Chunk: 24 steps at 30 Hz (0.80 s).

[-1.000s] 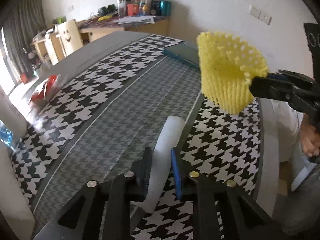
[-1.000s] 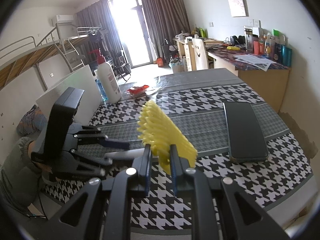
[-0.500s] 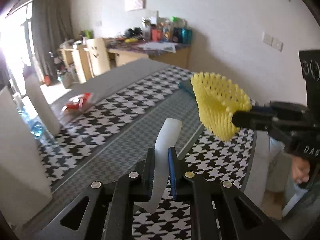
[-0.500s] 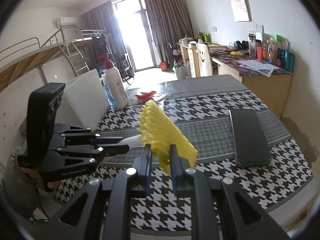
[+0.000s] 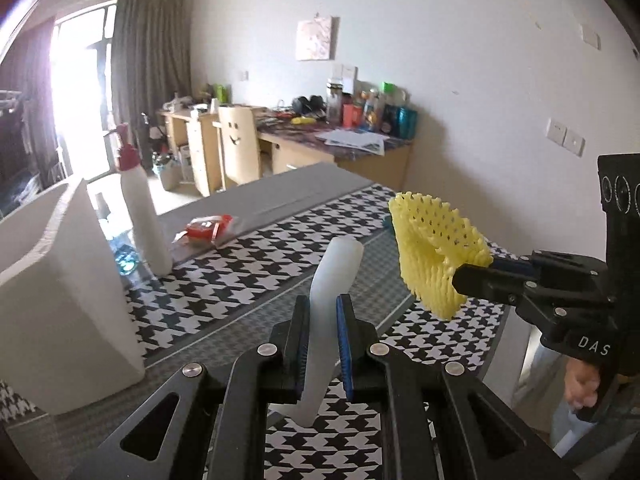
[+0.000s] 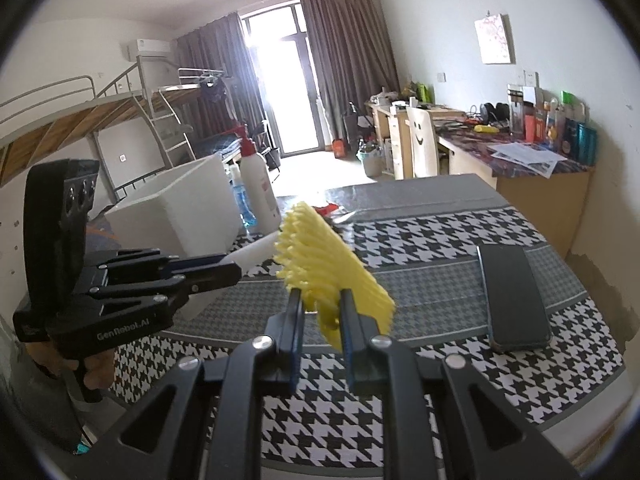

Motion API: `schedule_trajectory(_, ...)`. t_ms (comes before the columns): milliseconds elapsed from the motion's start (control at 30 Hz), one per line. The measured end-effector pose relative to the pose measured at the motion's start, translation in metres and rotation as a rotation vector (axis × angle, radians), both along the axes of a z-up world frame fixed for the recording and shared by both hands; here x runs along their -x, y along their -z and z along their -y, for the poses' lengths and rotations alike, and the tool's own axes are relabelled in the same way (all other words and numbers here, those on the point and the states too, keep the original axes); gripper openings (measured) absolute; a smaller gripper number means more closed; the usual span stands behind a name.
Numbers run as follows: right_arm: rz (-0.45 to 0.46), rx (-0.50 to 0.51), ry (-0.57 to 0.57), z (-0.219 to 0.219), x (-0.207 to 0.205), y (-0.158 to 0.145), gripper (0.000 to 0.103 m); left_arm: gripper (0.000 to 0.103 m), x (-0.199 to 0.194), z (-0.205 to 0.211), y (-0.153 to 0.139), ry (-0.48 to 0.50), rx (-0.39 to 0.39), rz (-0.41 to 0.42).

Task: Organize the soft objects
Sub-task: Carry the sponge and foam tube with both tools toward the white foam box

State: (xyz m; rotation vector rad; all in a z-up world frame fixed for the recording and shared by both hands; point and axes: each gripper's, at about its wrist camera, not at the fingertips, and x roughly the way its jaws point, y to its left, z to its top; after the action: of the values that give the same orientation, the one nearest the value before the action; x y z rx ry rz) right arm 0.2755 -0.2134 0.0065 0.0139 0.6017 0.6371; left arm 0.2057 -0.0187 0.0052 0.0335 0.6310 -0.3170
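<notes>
My left gripper [image 5: 322, 306] is shut on a white foam tube [image 5: 334, 280] that sticks up past the fingers, held above the houndstooth table [image 5: 224, 296]. My right gripper [image 6: 320, 298] is shut on a yellow foam net sleeve [image 6: 320, 256], also lifted off the table. In the left wrist view the right gripper [image 5: 464, 278] comes in from the right with the yellow sleeve [image 5: 434, 252] at its tip. Seen from the right wrist, the left gripper [image 6: 232, 268] reaches in from the left, the white tube [image 6: 256, 250] just touching the sleeve's far edge. A white bin [image 5: 60, 296] stands at the left.
A white pump bottle [image 5: 140, 216] and a blue-capped water bottle [image 6: 243, 204] stand beside the white bin [image 6: 180, 212]. A red packet [image 5: 208, 228] lies further back. A dark phone [image 6: 512, 296] lies flat at the table's right. A desk and chair stand behind; a hand [image 5: 582, 388] holds the right gripper.
My left gripper has risen and tilted up with the white tube, bringing the bin and bottle into its view. My right gripper has lifted slightly with the yellow sleeve.
</notes>
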Motion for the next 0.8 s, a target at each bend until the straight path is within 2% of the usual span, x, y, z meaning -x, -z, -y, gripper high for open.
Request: schedule_trajectory(800, 0.054, 0.003, -0.032, -0.036, 0.005, -0.020, 0.020, 0.014, 0.030, -0.034, -0.029, -0.100, 0.056, 0.098)
